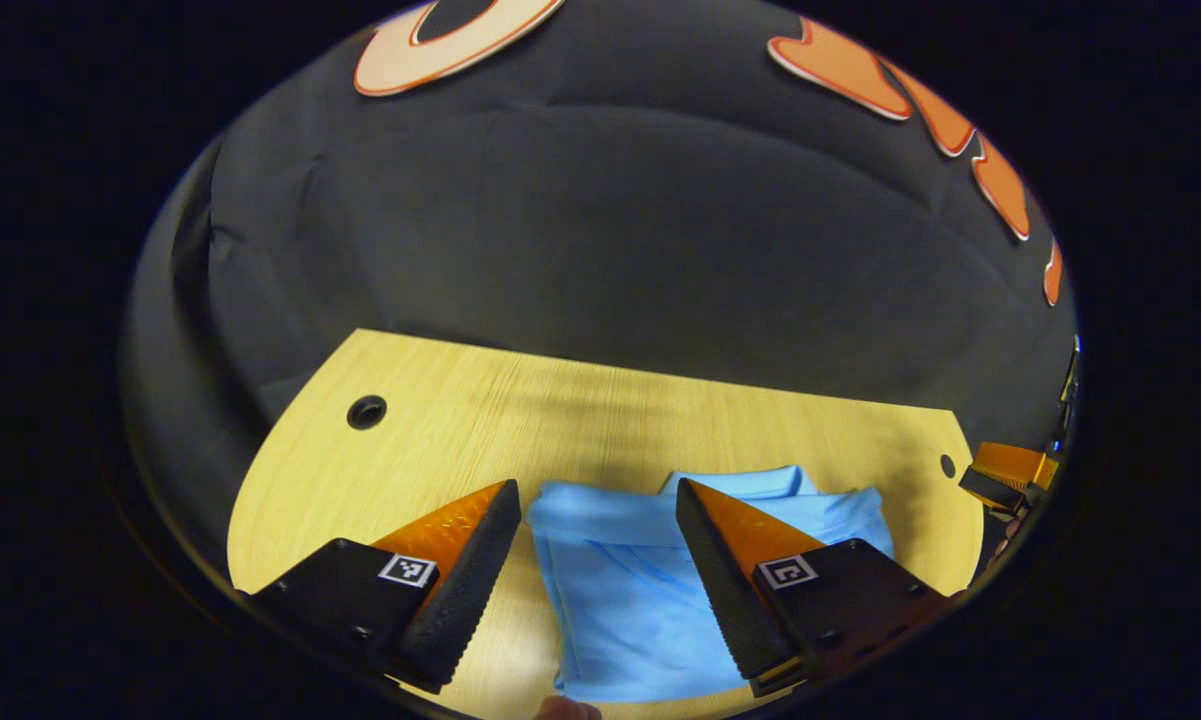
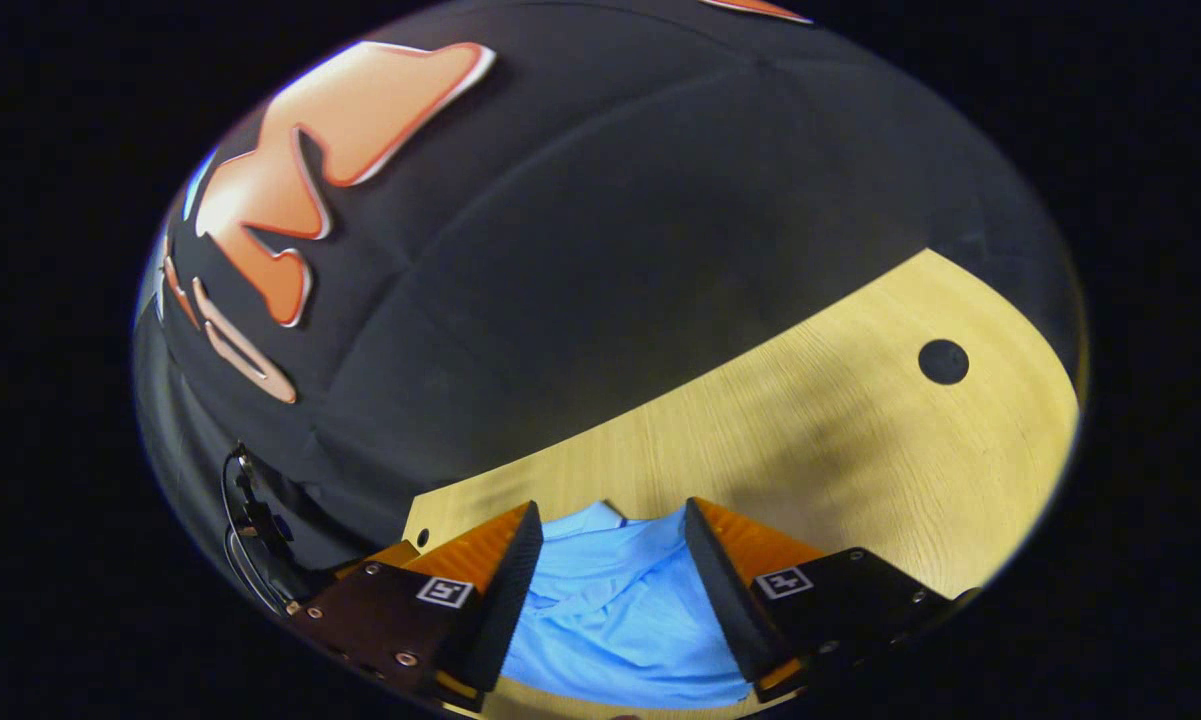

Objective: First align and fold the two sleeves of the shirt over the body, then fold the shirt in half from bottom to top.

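**Fold looks done, but it could still get messed up**

Biggest risk I can see: the shirt (image 1: 620, 590) is already a compact bundle on the table (image 1: 440, 420), and both grippers hang right over it with jaws wide apart and nothing between them. If either one dips or drags on the way out, a fingertip could catch the top layer and peel the fold back open. The cloth looks thin and loose, so I'd guess it slides easily on the smooth wood too.

Left gripper (image 1: 600, 520) points forward and down, with the shirt's left edge between its jaws and the rest running under its right finger. Right gripper (image 2: 610, 540) is tilted the same way, the collar end sitting between its jaws. The other gripper (image 1: 1005, 475) sits well off past the right finger
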